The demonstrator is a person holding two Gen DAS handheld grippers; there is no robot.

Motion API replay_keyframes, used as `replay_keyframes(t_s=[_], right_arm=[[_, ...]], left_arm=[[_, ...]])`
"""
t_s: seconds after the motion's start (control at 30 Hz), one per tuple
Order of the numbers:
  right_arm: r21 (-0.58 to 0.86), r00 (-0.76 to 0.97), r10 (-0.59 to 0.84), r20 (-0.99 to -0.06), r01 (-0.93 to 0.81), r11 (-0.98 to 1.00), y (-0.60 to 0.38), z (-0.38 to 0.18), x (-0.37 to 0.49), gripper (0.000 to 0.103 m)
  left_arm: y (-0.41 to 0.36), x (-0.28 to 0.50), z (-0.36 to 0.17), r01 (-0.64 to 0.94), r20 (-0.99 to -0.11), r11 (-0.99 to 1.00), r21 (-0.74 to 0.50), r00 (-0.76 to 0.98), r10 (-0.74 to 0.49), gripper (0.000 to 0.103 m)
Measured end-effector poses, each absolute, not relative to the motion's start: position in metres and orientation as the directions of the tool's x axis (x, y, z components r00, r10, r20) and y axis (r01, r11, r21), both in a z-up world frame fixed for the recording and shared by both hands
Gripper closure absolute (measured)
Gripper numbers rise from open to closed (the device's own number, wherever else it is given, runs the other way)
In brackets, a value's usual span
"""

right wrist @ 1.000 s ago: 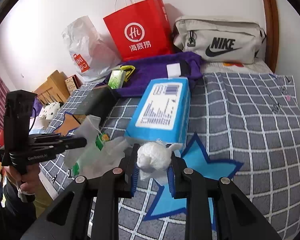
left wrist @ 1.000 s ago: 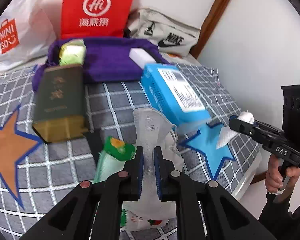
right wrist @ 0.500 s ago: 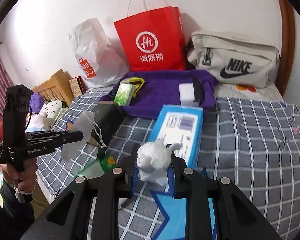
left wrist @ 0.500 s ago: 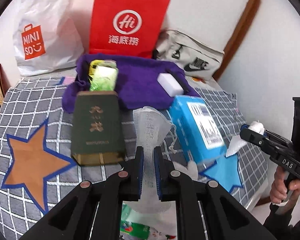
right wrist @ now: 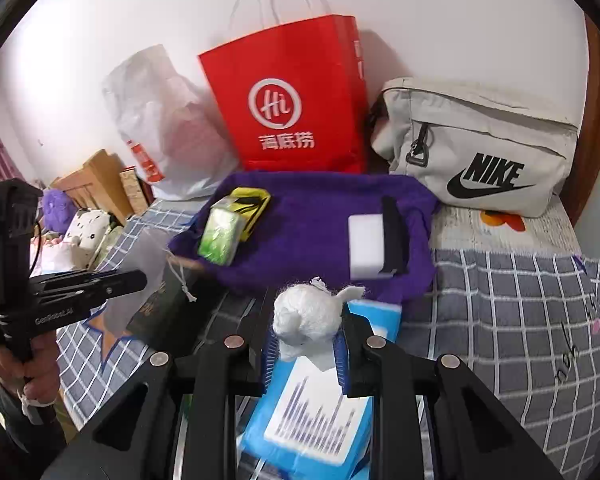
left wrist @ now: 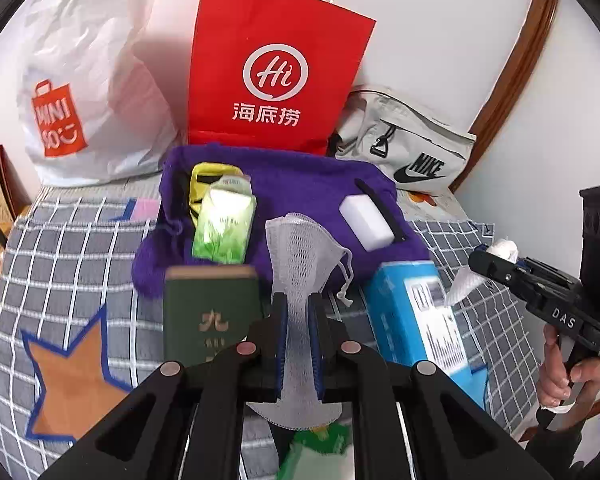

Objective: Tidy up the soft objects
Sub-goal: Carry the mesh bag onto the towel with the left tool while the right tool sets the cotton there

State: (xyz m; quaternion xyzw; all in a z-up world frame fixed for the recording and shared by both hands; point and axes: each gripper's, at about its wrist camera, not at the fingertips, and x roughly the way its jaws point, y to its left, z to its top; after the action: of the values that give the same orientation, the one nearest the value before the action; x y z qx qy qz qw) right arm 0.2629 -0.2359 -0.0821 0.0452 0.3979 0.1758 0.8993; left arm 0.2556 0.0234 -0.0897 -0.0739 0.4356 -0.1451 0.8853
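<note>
Left wrist view: left gripper (left wrist: 298,312) clamps a white mesh pouch (left wrist: 300,248); right gripper (right wrist: 306,338) pinches a white cotton wad (right wrist: 306,314) above the purple cloth (right wrist: 316,224).

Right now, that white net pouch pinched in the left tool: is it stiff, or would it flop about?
Probably floppy: the mesh pouch is pressed thin between the left tool's closed pads and curves above them. It looks light, since you can see through its weave. Its drawstring dangles loose, so it might snag on something.
</note>
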Motion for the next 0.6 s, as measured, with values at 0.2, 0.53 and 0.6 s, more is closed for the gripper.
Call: replay_keyframes(t_s=[0.2,0.53,0.6], right_arm=[[0.206,0.624,0.33,-0.708,-0.264,0.942,-0.236,-0.083,0.304,0.077],[0.157,0.604,0.304,-0.737,-0.283,0.946,-0.227,-0.091,0.362,0.077],[0.147,0.599,0.297,-0.744,-0.287,0.947,-0.226,-0.093,0.372,0.077]], left_arm=[[0.021,0.289,-0.094,0.166,-0.761,0.95,-0.266,0.569,-0.312,0.092],[0.03,0.341,-0.093,0.129,-0.778,0.957,-0.26,0.558,-0.287,0.092],[0.031,0.351,-0.091,0.12,-0.78,0.962,-0.245,0.565,-0.269,0.092]])
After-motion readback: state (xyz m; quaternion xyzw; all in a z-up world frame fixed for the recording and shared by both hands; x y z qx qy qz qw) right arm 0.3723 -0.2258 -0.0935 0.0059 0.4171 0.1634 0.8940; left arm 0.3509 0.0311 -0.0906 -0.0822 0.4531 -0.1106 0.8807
